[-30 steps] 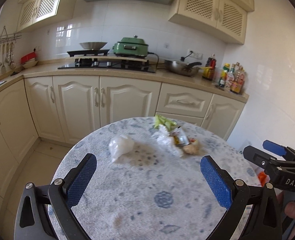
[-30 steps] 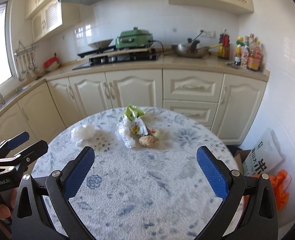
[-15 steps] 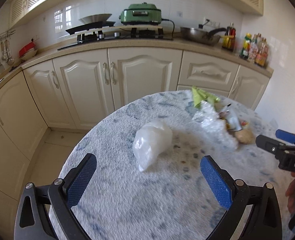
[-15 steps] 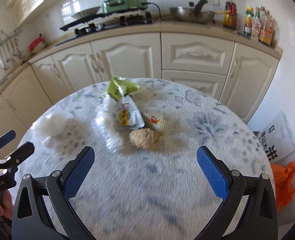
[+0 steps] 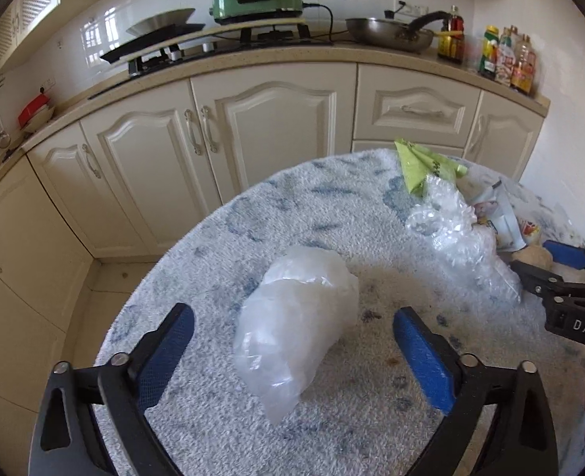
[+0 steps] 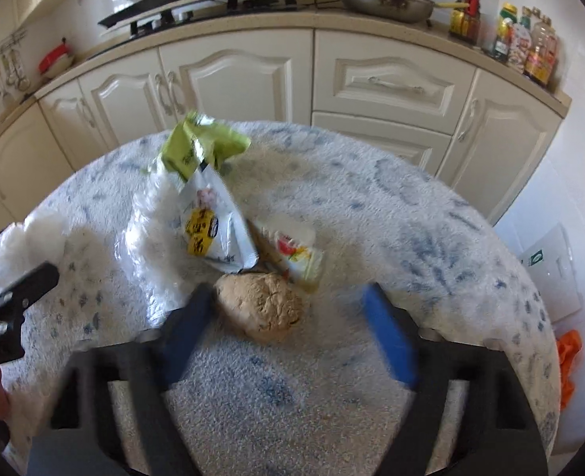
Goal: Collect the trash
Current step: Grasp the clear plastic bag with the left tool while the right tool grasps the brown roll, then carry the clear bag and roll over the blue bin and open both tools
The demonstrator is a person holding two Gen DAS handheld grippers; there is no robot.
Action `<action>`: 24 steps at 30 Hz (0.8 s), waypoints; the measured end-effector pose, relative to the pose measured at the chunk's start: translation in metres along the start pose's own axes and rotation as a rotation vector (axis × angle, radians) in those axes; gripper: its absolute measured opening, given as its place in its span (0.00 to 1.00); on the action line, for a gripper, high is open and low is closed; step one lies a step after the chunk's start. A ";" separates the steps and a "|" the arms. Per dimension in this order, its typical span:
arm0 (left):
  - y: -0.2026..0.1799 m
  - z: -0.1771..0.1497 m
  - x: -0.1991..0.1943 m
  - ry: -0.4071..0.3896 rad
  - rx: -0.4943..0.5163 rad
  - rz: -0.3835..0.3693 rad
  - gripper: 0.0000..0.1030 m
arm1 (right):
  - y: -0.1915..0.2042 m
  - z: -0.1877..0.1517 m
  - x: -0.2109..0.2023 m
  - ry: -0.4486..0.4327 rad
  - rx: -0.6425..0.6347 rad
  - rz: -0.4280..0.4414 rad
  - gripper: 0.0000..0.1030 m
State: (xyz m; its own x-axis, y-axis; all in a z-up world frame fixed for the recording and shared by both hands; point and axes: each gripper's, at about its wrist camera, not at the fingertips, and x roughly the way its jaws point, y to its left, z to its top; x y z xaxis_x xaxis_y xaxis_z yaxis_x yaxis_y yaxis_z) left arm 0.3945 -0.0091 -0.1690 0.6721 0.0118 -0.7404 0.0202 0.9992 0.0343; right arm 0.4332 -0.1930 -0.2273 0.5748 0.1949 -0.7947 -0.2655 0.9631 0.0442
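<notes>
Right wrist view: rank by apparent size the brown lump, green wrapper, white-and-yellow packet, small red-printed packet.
1. White-and-yellow packet
2. Brown lump and green wrapper: look alike; the lump lies nearer the camera, so unranked
3. Small red-printed packet, partly tucked behind the others

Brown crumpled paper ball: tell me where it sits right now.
In the right wrist view the brown crumpled paper ball lies on the blue-patterned round table, between the closing jaws of the right gripper, just below the white-and-yellow snack wrapper.
</notes>
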 end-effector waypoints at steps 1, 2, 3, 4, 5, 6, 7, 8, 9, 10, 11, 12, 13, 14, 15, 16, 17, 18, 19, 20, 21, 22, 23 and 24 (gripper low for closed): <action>0.000 0.002 0.004 0.011 -0.003 -0.019 0.73 | 0.001 0.000 -0.001 -0.001 -0.001 0.014 0.62; 0.001 0.003 0.007 0.020 -0.011 -0.036 0.59 | 0.003 0.000 -0.002 -0.003 -0.005 0.022 0.52; 0.002 0.004 0.009 0.027 -0.018 -0.051 0.52 | 0.005 0.000 -0.002 -0.004 -0.007 0.027 0.44; 0.003 0.005 0.010 0.028 -0.024 -0.071 0.47 | 0.005 -0.001 -0.003 -0.004 -0.007 0.032 0.41; 0.005 0.007 0.010 0.024 -0.025 -0.081 0.38 | 0.006 -0.002 -0.004 -0.006 -0.010 0.036 0.41; 0.006 0.008 0.011 0.025 -0.027 -0.098 0.38 | 0.006 -0.003 -0.005 -0.007 -0.008 0.043 0.41; 0.007 0.008 0.011 0.021 -0.030 -0.113 0.37 | 0.004 -0.005 -0.007 -0.006 -0.002 0.054 0.41; 0.008 0.008 0.012 0.020 -0.033 -0.124 0.36 | 0.003 -0.007 -0.010 -0.005 0.002 0.062 0.41; 0.008 0.008 0.012 0.018 -0.031 -0.135 0.35 | 0.003 -0.010 -0.014 -0.006 0.006 0.067 0.41; 0.009 0.007 0.011 0.016 -0.030 -0.145 0.35 | 0.002 -0.014 -0.019 -0.009 0.008 0.070 0.41; 0.009 0.004 0.009 0.012 -0.033 -0.149 0.35 | 0.002 -0.016 -0.022 -0.013 0.008 0.071 0.41; 0.008 0.002 0.003 0.005 -0.034 -0.153 0.35 | 0.000 -0.020 -0.028 -0.019 0.012 0.073 0.41; 0.006 0.000 -0.001 -0.004 -0.036 -0.158 0.35 | -0.001 -0.024 -0.033 -0.022 0.017 0.076 0.41; 0.004 -0.002 -0.007 -0.011 -0.041 -0.160 0.35 | -0.005 -0.029 -0.041 -0.030 0.027 0.083 0.41; 0.002 -0.006 -0.014 -0.021 -0.043 -0.167 0.35 | -0.008 -0.033 -0.048 -0.036 0.038 0.089 0.41; 0.000 -0.013 -0.027 -0.035 -0.043 -0.176 0.35 | -0.011 -0.037 -0.055 -0.042 0.048 0.093 0.41; -0.003 -0.020 -0.039 -0.048 -0.046 -0.180 0.35 | -0.012 -0.040 -0.060 -0.047 0.053 0.094 0.41; -0.005 -0.022 -0.048 -0.065 -0.052 -0.188 0.35 | -0.016 -0.046 -0.071 -0.058 0.059 0.097 0.41; -0.010 -0.028 -0.056 -0.074 -0.057 -0.194 0.35 | -0.019 -0.051 -0.079 -0.065 0.065 0.103 0.41; -0.015 -0.032 -0.066 -0.088 -0.060 -0.205 0.35 | -0.021 -0.054 -0.084 -0.070 0.069 0.107 0.41; -0.018 -0.036 -0.073 -0.099 -0.063 -0.210 0.35 | -0.024 -0.060 -0.094 -0.079 0.076 0.111 0.41; -0.025 -0.040 -0.083 -0.114 -0.061 -0.219 0.35 | -0.027 -0.066 -0.104 -0.089 0.084 0.113 0.41; -0.030 -0.044 -0.090 -0.122 -0.060 -0.227 0.35 | -0.030 -0.069 -0.110 -0.095 0.089 0.116 0.41; -0.036 -0.051 -0.098 -0.130 -0.059 -0.235 0.35 | -0.035 -0.076 -0.122 -0.109 0.100 0.118 0.41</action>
State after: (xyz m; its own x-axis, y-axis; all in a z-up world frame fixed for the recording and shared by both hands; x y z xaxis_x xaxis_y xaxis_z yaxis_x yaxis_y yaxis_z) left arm 0.2901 -0.0446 -0.1320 0.7437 -0.2218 -0.6306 0.1465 0.9745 -0.1699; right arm 0.3139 -0.2644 -0.1779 0.6259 0.3216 -0.7106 -0.2608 0.9449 0.1979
